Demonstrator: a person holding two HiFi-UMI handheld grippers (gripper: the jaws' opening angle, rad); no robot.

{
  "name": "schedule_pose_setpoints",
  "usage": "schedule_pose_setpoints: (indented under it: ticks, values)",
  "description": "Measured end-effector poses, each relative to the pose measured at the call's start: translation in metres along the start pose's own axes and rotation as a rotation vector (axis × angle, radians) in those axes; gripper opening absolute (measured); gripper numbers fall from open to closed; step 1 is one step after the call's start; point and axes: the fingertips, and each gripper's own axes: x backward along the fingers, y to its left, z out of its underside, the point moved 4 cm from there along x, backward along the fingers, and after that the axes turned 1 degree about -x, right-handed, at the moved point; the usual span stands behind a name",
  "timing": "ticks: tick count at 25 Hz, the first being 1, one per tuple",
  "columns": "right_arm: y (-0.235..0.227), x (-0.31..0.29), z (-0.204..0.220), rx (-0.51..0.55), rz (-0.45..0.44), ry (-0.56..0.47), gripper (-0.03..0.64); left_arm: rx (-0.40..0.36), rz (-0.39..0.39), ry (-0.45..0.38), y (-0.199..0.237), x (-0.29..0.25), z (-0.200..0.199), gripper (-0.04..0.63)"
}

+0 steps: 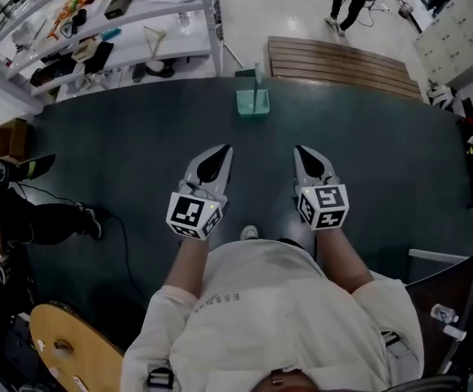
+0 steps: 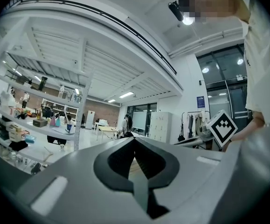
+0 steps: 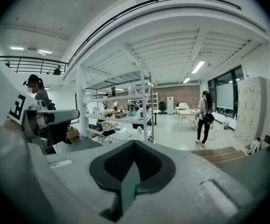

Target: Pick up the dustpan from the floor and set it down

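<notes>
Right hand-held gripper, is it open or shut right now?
Shut. In the right gripper view, the right hand-held gripper has its jaws meeting tip to tip, with nothing held between them.

Head view: from the person's head, facing steeply down onto the dark floor mat (image 1: 138,153), with both grippers close below.
Left gripper view: rides on the left gripper (image 2: 135,138) and looks level along its jaws, which fill the lower frame.
Right gripper view: rides on the right gripper (image 3: 134,141) and looks along its jaws, tilted slightly down.
Shared by all three: the shelving (image 1: 122,23).
Shared by head and right gripper views: the wooden platform (image 3: 223,154) and the standing person (image 3: 204,118).
Cross-sight: each gripper view catches the other gripper's marker cube (image 2: 222,127) at its edge.
</notes>
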Motion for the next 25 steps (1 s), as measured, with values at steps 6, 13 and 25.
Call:
schedule_pose_setpoints:
  ticks: [6,13,25]
  values:
    - [-0.002,0.008,-0.004,0.003,0.027,-0.016,-0.009,0.016,-0.010,-0.014,-0.001,0.002,0.000,0.015]
    - [0.000,0.015,-0.007,-0.016,0.032,-0.022,-0.009,0.007,-0.017,-0.008,-0.002,0.007,-0.003,0.015]
    - [0.005,0.022,0.004,-0.003,0.035,-0.004,-0.009,0.003,-0.031,0.022,-0.007,0.019,0.003,0.015]
